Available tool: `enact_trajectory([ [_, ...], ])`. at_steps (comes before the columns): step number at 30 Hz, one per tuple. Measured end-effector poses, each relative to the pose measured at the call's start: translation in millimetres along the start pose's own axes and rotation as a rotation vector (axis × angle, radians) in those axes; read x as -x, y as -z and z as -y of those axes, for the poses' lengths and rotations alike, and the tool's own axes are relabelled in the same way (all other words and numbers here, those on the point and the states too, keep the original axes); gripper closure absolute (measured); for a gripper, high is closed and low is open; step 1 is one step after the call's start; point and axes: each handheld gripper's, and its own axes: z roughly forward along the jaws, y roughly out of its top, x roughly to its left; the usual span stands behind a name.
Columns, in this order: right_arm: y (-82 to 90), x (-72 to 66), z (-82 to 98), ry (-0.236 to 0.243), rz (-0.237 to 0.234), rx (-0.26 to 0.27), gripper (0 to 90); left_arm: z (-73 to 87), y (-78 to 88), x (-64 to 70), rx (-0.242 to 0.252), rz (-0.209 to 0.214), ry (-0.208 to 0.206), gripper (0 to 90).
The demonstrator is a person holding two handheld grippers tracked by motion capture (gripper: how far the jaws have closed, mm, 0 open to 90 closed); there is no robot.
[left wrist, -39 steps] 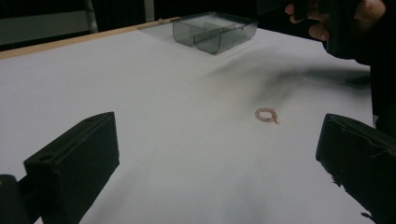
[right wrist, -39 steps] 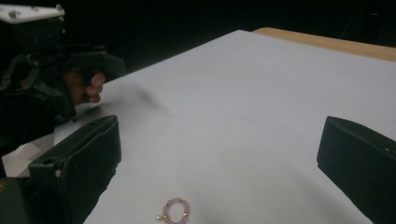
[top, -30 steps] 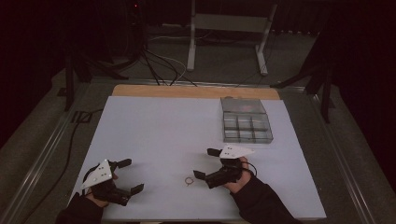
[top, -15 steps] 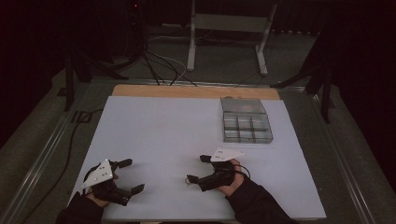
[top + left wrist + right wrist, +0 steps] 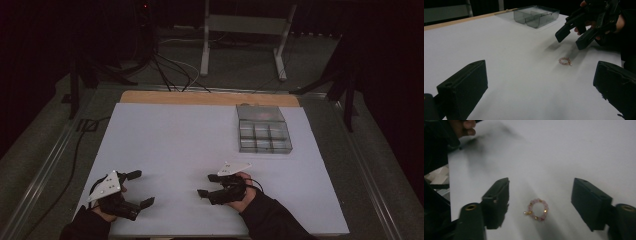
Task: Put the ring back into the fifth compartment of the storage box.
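Barely: bead ring [image 5: 538, 209] btwn right tool [image 5: 540, 202] jaws

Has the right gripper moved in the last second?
Yes. The right gripper has pulled back toward the person, farther from the clear box.

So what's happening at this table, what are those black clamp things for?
A person holds a two-jaw gripper in each hand over a white table. The right gripper hangs open just above a small pink beaded ring, which lies on the table between its jaws, not yet gripped. The left gripper is open too, off to the side. A clear compartment box sits at the far side.
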Motion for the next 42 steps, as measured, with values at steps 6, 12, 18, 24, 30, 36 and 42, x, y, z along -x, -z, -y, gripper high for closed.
enact_trajectory([
  [6, -5.6, -1.8, 0.8, 0.009, 0.015, -0.041, 43.2, 0.2, -0.1, -0.3, -0.001, 0.004, 0.002, 0.6],
  [12, -9.8, -2.6, 0.8, 0.004, 0.033, -0.069, 53.4, -0.1, 0.0, -0.4, 0.005, 0.005, 0.005, 0.6],
  [18, -14.3, -3.5, 0.9, 0.014, 0.056, -0.093, 58.8, -0.1, 0.1, -0.6, 0.006, 0.006, 0.007, 0.6],
  [24, -21.0, -4.7, 2.2, 0.036, 0.076, -0.139, 67.0, -0.2, -0.2, -0.5, 0.004, 0.002, 0.005, 0.6],
  [30, -23.6, -6.6, 1.9, 0.065, 0.106, -0.155, 72.6, -0.5, 0.0, -0.6, 0.006, 0.0, 0.003, 0.5],
  [36, -24.2, -10.1, 2.9, 0.136, 0.147, -0.163, 80.0, -0.2, -0.6, -0.7, 0.002, -0.001, 0.006, 0.6],
  [42, -25.0, -14.0, 1.9, 0.17, 0.169, -0.181, 86.1, -0.1, -1.4, -0.4, -0.005, -0.003, 0.002, 0.6],
])
